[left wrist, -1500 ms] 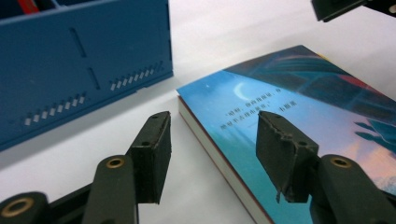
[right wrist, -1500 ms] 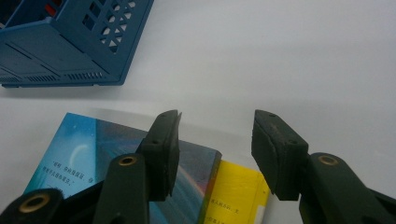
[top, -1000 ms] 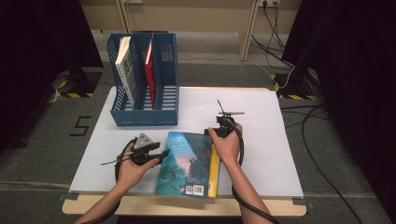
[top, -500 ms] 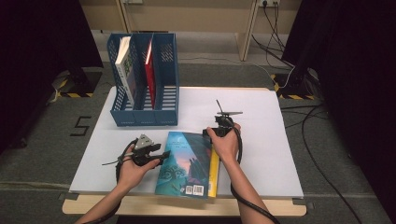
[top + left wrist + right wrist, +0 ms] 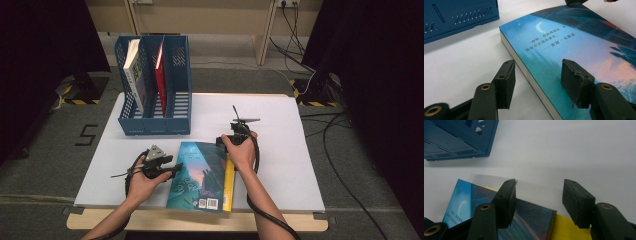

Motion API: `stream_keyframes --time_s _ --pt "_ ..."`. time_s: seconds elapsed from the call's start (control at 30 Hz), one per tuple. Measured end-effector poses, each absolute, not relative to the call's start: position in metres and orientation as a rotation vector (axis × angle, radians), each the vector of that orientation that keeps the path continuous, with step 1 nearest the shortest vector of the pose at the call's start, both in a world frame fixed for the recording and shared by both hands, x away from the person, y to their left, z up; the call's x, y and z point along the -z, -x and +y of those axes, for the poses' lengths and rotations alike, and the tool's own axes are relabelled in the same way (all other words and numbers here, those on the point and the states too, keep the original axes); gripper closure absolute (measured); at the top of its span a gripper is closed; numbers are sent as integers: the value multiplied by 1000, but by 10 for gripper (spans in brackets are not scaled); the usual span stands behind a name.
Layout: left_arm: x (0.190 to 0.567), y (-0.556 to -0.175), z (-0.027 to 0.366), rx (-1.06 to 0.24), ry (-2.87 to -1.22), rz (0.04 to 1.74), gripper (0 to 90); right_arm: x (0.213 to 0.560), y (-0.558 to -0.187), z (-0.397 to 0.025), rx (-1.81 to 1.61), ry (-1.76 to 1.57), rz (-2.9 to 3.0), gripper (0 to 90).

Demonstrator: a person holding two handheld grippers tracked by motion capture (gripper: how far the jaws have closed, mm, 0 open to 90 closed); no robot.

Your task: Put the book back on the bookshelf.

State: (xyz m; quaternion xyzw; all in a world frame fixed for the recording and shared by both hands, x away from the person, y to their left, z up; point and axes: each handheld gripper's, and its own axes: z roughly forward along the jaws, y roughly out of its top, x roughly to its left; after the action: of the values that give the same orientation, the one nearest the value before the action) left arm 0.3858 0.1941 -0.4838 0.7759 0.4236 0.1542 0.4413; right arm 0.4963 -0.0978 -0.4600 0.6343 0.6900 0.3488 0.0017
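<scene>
A book (image 5: 202, 175) with a blue night-sky cover and a yellow spine lies flat near the table's front edge. My left gripper (image 5: 175, 168) is open at the book's left long edge. In the left gripper view (image 5: 537, 85), one jaw stands over the white table and the other over the cover (image 5: 574, 50). My right gripper (image 5: 226, 141) is open at the book's far right corner. In the right gripper view (image 5: 539, 202), its jaws hang over the book's far edge (image 5: 529, 225), beside the yellow strip (image 5: 571, 230). Neither gripper holds anything.
A blue three-slot file rack (image 5: 175, 95) stands at the back left of the white table (image 5: 280, 130). A white-and-green book (image 5: 132, 75) sits in its left slot and a red book (image 5: 160, 75) in the middle one. The right slot holds nothing.
</scene>
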Motion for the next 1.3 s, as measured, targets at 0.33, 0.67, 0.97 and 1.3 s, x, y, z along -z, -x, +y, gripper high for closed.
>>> stream_keyframes --time_s 0.33,0.67,0.97,1.3 --pt "485 -385 194 -385 -1929 1049 455 461 -496 -94 -1110 -1991 2180 461" --pt "485 -384 193 -384 -1928 1046 462 458 -493 -96 -1097 -1960 2209 493" --pt "485 -382 193 -383 -1927 1050 462 456 -488 -100 -1070 -1988 2227 489" --pt "485 -383 193 -377 -1927 1051 459 456 -488 -99 -1053 -1984 2251 470"
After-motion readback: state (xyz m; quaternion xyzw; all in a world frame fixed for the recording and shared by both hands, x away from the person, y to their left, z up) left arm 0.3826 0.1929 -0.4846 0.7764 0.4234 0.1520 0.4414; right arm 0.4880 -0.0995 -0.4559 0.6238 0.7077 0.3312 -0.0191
